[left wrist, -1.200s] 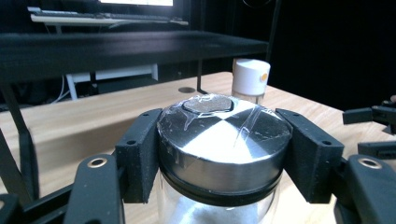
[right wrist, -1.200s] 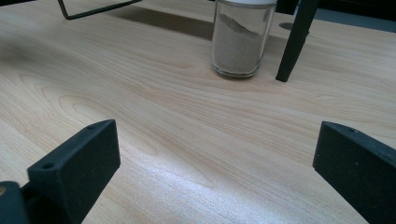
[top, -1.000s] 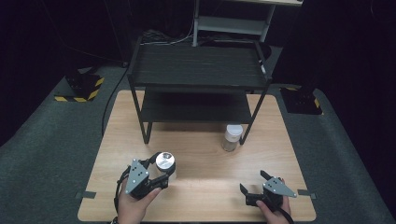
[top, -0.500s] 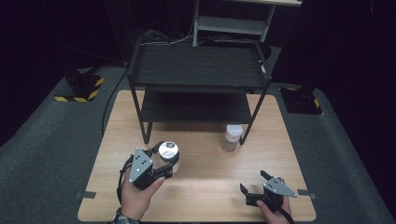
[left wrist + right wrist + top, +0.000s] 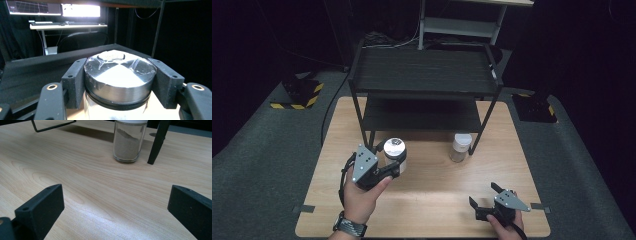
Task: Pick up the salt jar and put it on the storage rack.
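In front of the rack (image 5: pixel 424 75), your left gripper (image 5: pixel 388 167) clamps the silver-lidded jar (image 5: pixel 394 149). Your right gripper (image 5: pixel 484 197) rests wide open, holding nothing

In the left gripper view, the silver-lidded jar (image 5: pixel 119 82) is cut off at the bottom edge; its base and contents cannot be read. In the high view, the left hand-held gripper (image 5: pixel 388 167) and the lid hide that jar's body. In the right gripper view, the top edge crops the white cap of the spice jar (image 5: pixel 126 141), and the rack leg (image 5: pixel 158 142) beside it runs out of frame. The right hand (image 5: pixel 507 227) is cropped at the near edge of the high view.
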Action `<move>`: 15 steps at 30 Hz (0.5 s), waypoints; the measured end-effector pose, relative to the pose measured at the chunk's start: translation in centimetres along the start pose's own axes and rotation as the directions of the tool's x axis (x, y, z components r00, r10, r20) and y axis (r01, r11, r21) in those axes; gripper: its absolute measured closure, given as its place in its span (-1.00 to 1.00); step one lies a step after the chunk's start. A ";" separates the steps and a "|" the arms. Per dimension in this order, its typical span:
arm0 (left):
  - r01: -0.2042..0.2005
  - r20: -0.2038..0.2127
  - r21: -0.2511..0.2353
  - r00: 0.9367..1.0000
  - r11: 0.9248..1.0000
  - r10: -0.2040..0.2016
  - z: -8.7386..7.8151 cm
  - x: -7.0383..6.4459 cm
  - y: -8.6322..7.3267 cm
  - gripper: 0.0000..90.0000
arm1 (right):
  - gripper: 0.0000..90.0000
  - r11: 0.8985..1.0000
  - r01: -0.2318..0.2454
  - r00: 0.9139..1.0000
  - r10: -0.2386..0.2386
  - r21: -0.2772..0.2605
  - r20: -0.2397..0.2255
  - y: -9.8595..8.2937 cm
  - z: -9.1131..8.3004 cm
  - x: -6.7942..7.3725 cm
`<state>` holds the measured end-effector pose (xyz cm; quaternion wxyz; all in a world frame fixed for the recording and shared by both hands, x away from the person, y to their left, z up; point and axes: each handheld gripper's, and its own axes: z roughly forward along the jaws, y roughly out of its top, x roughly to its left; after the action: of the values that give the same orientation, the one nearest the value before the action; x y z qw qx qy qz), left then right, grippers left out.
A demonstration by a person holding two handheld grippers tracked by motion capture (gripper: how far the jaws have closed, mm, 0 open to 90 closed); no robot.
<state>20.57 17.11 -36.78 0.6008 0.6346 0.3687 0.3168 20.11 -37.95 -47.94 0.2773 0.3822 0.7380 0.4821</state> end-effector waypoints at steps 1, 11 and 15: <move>0.001 -0.002 -0.002 1.000 1.000 -0.001 0.1 0.0 0.2 -0.22 | -1.00 1.000 0.002 1.000 -0.002 0.001 -0.001 0.0 0.0 0.0; -0.023 -0.021 -0.016 1.000 1.000 0.022 1.0 -0.4 2.9 -0.22 | -1.00 1.000 -0.001 1.000 0.001 0.000 -0.003 0.0 0.0 -0.1; -0.026 -0.029 -0.027 0.999 0.999 0.025 1.4 -0.5 3.6 -0.22 | -1.00 1.000 0.000 1.000 0.000 0.000 -0.003 0.0 0.0 -0.1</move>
<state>21.80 15.89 -33.24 0.6001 0.6262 0.3648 0.3386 20.15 -38.02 -47.95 0.2764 0.3813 0.7384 0.4827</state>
